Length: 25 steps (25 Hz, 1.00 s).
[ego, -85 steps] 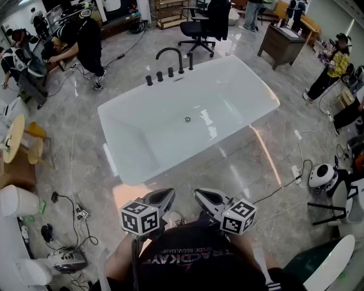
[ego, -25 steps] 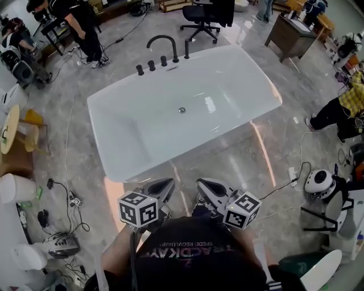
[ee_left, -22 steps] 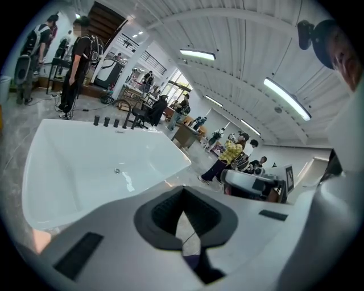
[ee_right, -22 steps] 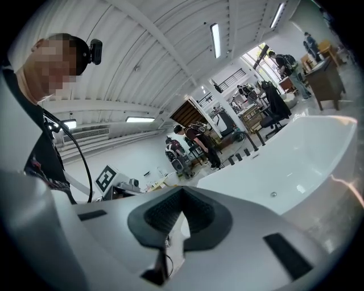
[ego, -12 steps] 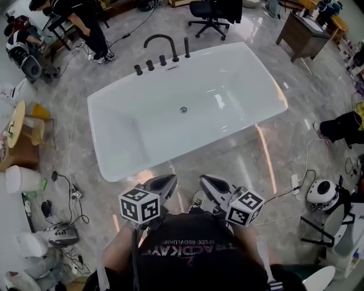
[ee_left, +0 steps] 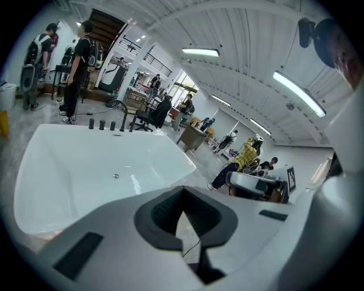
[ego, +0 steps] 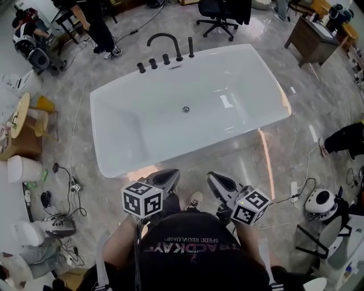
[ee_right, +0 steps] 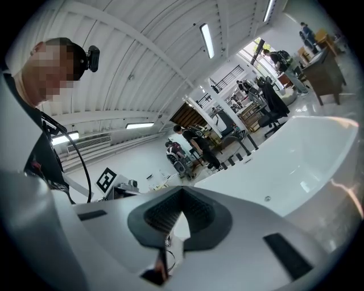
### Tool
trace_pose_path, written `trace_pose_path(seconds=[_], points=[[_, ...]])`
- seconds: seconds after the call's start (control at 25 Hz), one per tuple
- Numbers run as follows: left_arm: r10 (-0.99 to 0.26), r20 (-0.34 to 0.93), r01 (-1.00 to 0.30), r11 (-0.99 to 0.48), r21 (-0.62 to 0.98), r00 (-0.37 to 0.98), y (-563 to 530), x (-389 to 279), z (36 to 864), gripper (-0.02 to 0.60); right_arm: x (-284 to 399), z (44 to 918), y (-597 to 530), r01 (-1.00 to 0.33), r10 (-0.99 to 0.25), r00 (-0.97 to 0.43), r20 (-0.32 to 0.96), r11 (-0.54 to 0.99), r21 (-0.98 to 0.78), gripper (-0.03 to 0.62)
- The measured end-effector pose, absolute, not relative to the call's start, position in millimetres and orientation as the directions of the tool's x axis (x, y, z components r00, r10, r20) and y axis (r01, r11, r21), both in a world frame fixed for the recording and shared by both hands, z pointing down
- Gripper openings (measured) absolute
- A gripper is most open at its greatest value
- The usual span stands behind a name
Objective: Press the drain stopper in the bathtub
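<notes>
1. The left gripper (ego: 164,176) is held close in front of the person's torso, above the floor and just short of the near rim of the bathtub (ego: 108,162). Its jaws are closed together with nothing between them
2. The right gripper (ego: 216,182) is held beside the left one at a similar height, tips directed toward the tub. Its jaws are likewise closed on nothing
3. The drain stopper (ego: 186,109) sits on the tub floor near the centre, closer to the far wall, well apart from both grippers. Whether it is raised or pressed cannot be determined
4. A black arched faucet (ego: 164,41) stands on the far rim, left of centre, with a row of black handles (ego: 153,64) beside it
5. The tub interior is white and holds no loose objects
6. A shoe (ego: 195,200) of the person rests on the grey floor between the two grippers
7. A black office chair (ego: 223,10) stands beyond the far rim
</notes>
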<state>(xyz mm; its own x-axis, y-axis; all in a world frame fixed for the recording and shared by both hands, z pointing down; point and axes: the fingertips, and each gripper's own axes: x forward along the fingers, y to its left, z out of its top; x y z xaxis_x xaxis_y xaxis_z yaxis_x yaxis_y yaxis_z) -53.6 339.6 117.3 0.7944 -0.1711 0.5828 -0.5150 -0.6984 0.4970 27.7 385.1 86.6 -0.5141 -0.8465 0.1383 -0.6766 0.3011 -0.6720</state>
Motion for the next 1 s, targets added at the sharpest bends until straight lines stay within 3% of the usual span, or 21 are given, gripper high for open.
trace_pose_path(seconds=[1.0], points=[[-0.123, 0.559, -0.469, -0.703, 0.534, 0.82, 224, -58, 126, 0.003, 31, 79, 275, -0.721, -0.883, -0.431, 0.186, 0.214, -0.659, 0.012]])
